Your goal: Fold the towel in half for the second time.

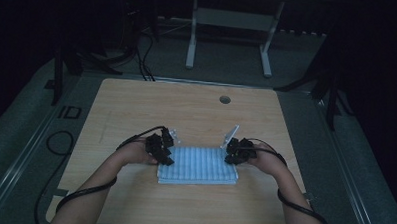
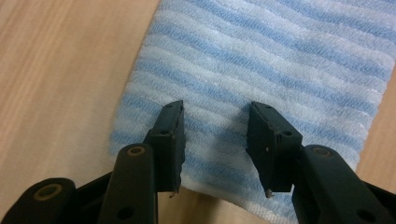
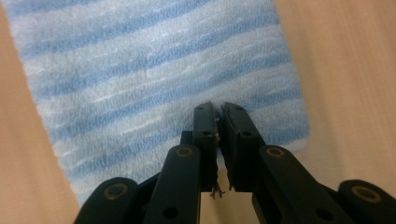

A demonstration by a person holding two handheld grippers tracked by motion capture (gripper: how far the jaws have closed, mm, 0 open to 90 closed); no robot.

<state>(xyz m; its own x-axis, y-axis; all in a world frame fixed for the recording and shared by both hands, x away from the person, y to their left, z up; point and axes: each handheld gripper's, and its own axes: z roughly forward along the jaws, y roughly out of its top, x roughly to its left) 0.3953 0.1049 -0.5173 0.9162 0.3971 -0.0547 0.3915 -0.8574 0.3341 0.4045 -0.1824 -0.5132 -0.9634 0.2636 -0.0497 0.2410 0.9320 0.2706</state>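
The towel [image 1: 197, 165] is lying folded flat on the table [image 1: 186, 106], and both grippers are hovering at its short ends. The left gripper [image 2: 215, 140] is holding its jaws a moderate way apart with nothing pinched; the striped cloth is lying beneath and ahead of its fingers [image 2: 170, 140], the near hem running just under the tips. The right gripper [image 3: 217, 140] is keeping its jaws nearly together, a thin slit showing between them and no cloth in it; the towel is spreading out ahead of and below those fingers [image 3: 205, 140], its corner just to one side.

The likeliest trouble, as I judge it, is an uneven pick-up. The right jaws are standing too narrow to take the folded edge, so they could ride over the top and push the stack instead of gripping it. The left jaws could close on the top layer alone, peeling the fold open. If one side is catching and the other is not, the towel will be skewing or dragging across the table, and the neat layers will be sliding apart.
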